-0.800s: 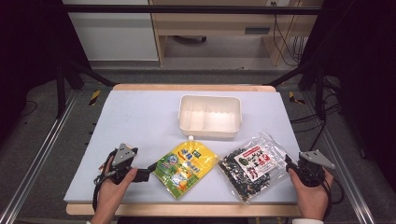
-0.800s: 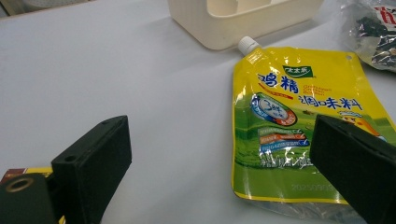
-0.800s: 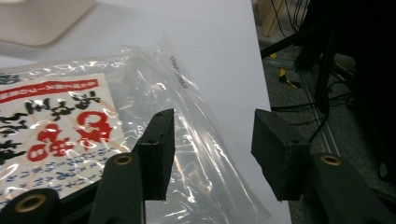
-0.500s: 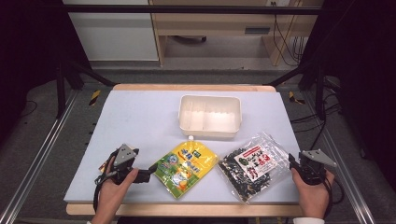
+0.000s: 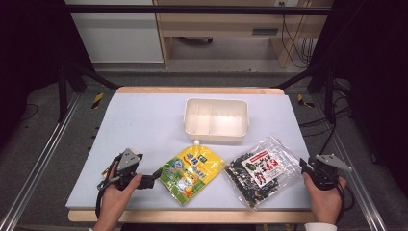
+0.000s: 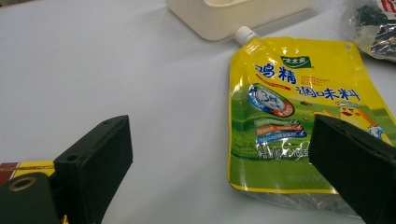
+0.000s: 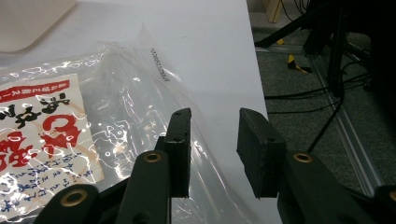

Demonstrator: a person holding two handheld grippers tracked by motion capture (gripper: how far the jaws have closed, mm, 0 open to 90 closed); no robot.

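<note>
A yellow spouted seasoning pouch (image 5: 192,171) lies flat near the table's front, with its white cap (image 6: 245,33) pointing at a white two-compartment tray (image 5: 216,118). To the right of the pouch lies a clear bag of dark dried food (image 5: 262,171) with a red and white label. My left gripper (image 5: 146,180) rests on the table just left of the pouch. It is open wide in the left gripper view (image 6: 219,163), with the pouch (image 6: 289,107) ahead between the jaws. My right gripper (image 5: 305,167) is at the bag's right edge, open (image 7: 212,144), its left jaw over the bag's clear edge (image 7: 140,116).
The light grey table (image 5: 144,120) has a wooden front edge and metal rails along both sides. The tray (image 6: 224,14) stands behind the pouch. Cables and stand legs (image 5: 332,96) lie on the floor to the right.
</note>
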